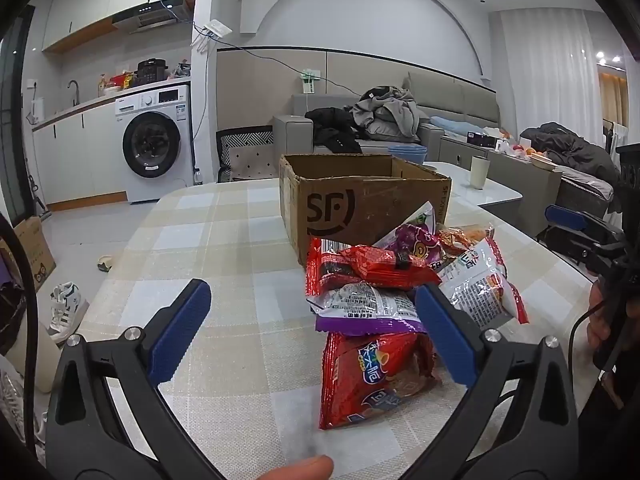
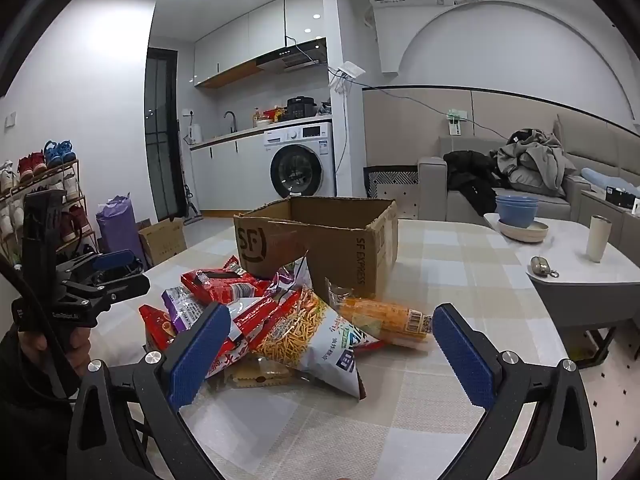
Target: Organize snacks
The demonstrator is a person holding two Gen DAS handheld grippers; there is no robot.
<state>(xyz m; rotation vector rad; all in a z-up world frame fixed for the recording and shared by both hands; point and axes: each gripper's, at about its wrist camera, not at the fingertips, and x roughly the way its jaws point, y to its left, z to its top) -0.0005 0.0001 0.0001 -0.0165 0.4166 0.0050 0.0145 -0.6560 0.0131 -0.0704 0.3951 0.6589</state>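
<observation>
White-walled room with washing machine (image 1: 154, 142), grey sofa (image 2: 520, 192) and ceiling spotlights.

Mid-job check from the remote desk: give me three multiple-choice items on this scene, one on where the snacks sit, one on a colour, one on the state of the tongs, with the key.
1. Where does the snack pile lie?
A. Inside the cardboard box
B. On the tablecloth in front of the cardboard box
C. On the sofa

2. What colour are the stacked bowls on the white side table?
A. Blue
B. Red
C. Green

3. How do the left tongs and right tongs stand?
A. Both shut on a packet
B. Left shut, right open
C. Both open, gripping nothing

Key:
1 B, the packets rest on the checked tablecloth against the near side of the cardboard box.
2 A, both bowls show blue.
3 C, each pair of pads stands wide apart with no packet pressed between them.
</observation>
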